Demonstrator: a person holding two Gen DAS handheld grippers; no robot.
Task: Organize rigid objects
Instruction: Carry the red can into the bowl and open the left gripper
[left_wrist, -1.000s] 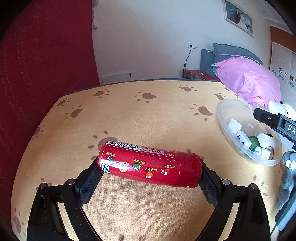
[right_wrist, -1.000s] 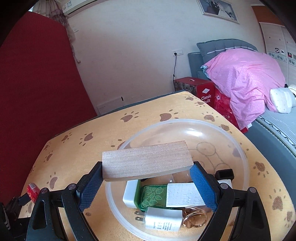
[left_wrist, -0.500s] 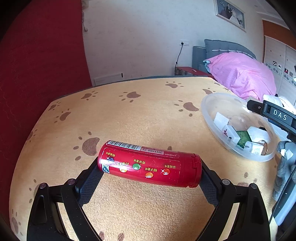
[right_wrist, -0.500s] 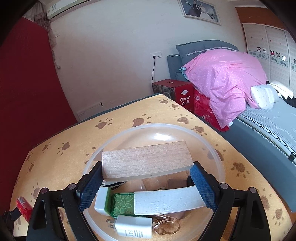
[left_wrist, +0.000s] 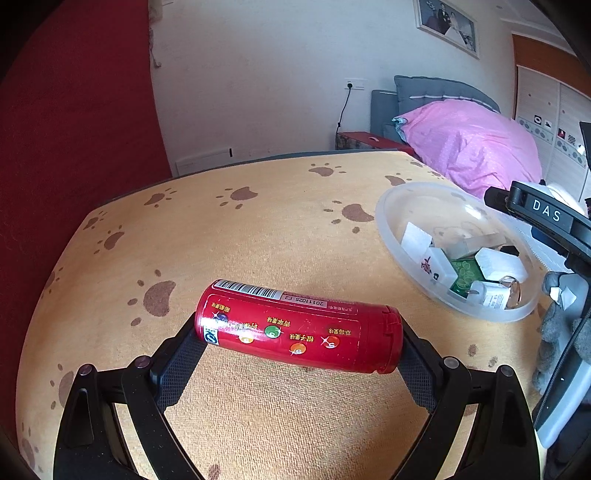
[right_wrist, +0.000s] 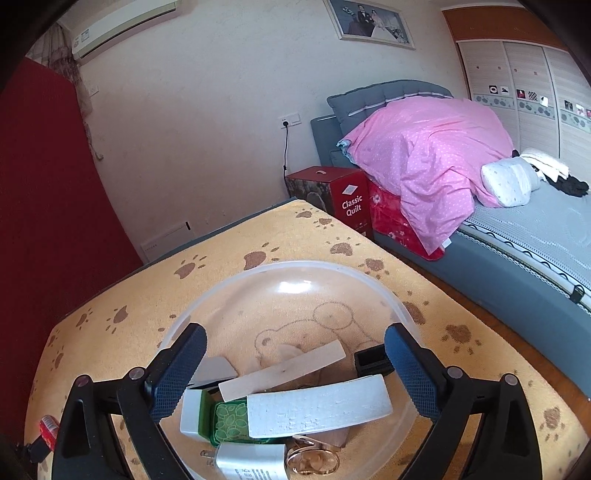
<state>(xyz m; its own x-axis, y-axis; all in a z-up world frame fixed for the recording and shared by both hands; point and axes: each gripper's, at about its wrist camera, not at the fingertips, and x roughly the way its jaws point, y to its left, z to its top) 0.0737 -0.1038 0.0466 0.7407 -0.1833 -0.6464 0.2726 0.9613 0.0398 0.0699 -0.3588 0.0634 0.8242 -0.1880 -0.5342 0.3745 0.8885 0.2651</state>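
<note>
Step in hand, as I read it: bring the red plastic cylinder tube w/ barcode label (left_wrist: 298, 326) over to the clear round plastic bowl (left_wrist: 391, 236) and drop it in. Left gripper (left_wrist: 299, 354) is clamped end-to-end on the tube, one pad on each flat end, tube lying horizontal across the jaws, above the orange paw-print tablecloth (left_wrist: 258, 240).

To do it well: keep squeeze steady, since end-on grip on a smooth tube can slip or pivot. Carry toward 2 o'clock, clear the rim before lowering. The bowl's near half is crowded, so aim for the free far half at 12 o'clock in the right wrist view, and let go low so nothing bounces out.

Right gripper (right_wrist: 295, 363) is spread wide, holding nothing, hovering over the bowl. Pale wooden block (right_wrist: 282, 371) lies loose in the bowl just beyond the fingers, leaning on the white foam slab (right_wrist: 317, 408) and green leaf-pattern box (right_wrist: 229, 417). It should back off toward 6 o'clock to give the left room.

From the left gripper the bowl sits at 2 o'clock, near but apart from the tube.
</note>
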